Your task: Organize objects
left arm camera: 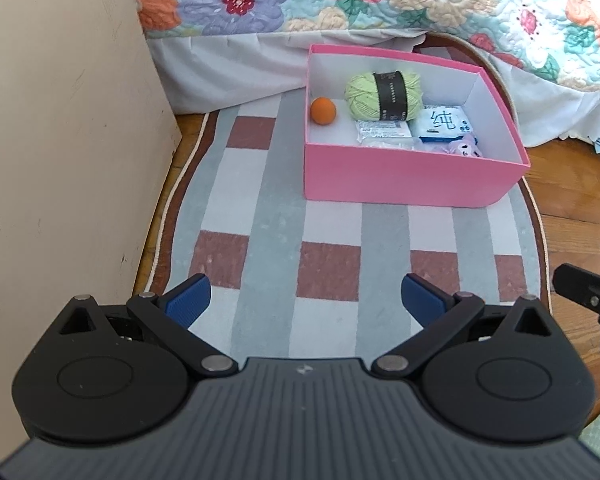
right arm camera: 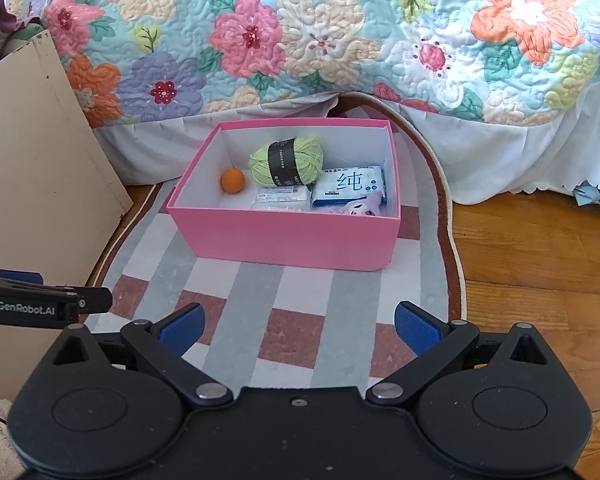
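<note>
Inside pink box (right arm camera: pixel 284 240), green yarn (right arm camera: pixel 286 160), orange ball (right arm camera: pixel 233 180), wipes pack (right arm camera: pixel 348 186)

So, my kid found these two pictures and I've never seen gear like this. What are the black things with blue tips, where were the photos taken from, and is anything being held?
Each picture comes from a camera mounted on a handheld two-finger tool that a person carries, looking forward along its blue-padded fingers. One shows the left tool, the other the right tool. Both are open and hold nothing. Ahead, on a checked grey, white and brown rug, stands an open pink cardboard box. Inside lie a small orange ball, a green yarn skein with a black band, a blue-and-white tissue pack, a clear-wrapped white packet and a purple plush toy. A flowered quilt hangs behind.
</note>
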`<state>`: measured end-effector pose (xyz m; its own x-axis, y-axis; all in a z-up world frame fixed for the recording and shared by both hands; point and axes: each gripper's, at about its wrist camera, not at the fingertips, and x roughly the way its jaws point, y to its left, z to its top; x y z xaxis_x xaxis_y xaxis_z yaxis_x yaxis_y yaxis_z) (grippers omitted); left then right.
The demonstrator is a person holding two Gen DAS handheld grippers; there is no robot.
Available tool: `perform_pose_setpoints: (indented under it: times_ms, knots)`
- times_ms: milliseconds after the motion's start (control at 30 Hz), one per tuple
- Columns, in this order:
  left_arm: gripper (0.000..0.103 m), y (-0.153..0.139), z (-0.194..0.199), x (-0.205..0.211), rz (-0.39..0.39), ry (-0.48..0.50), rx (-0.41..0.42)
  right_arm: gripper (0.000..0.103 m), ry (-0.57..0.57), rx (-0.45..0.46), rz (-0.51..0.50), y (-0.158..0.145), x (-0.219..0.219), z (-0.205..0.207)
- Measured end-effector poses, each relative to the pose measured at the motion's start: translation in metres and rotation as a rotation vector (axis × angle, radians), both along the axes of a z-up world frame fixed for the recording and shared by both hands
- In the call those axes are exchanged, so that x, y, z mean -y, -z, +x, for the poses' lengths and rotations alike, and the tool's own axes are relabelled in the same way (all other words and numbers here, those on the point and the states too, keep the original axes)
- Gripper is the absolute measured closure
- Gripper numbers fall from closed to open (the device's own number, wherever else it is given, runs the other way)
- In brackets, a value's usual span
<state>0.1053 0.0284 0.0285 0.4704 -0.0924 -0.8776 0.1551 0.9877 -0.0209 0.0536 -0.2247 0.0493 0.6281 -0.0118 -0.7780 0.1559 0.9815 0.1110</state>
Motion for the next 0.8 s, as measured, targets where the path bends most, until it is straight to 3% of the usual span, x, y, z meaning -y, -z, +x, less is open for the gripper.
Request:
perform_pose_setpoints:
  times_ms: [800]
  knots:
    - [0.000,0.0050,0.0010,0.0018,0.012,0.017,-0.022,0.001,-0.007,-0.009,-0.003,0.0028,-0.0006,0.0012]
